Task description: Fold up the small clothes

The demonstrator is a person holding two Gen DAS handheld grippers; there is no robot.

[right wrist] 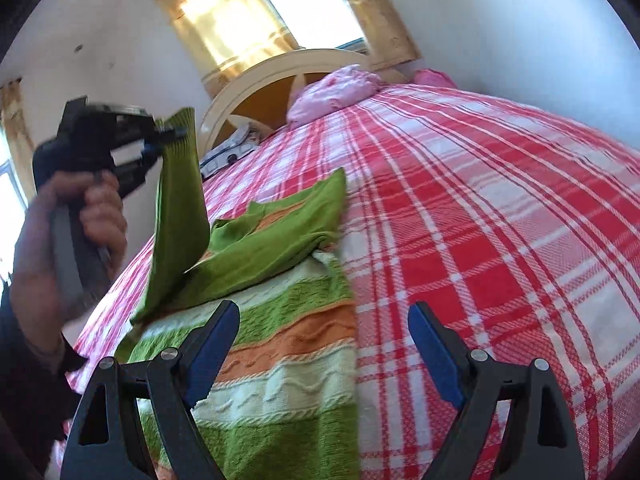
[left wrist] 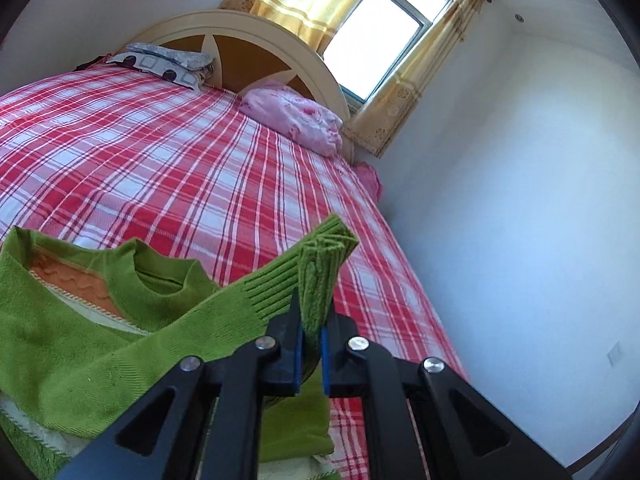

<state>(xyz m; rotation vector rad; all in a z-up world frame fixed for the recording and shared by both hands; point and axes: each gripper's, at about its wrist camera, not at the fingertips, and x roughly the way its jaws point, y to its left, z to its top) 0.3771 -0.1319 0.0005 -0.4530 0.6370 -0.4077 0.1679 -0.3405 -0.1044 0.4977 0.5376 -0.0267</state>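
on the red plaid bedspread (right wrist: 480,208), nearest the cameras, the right gripper (right wrist: 324,344) hangs with its blue pads wide apart and nothing between them, just above the striped lower part of the green sweater (right wrist: 280,344). to its left the person's hand (right wrist: 92,216) lifts the left gripper (left wrist: 311,334), clamped on the ribbed cuff of the sleeve (left wrist: 320,276), which rises off the sweater's body. farther back lie a pink pillow (left wrist: 296,118), a patterned pillow (left wrist: 168,62), the cream headboard (left wrist: 256,24) and a curtained window (left wrist: 384,36)
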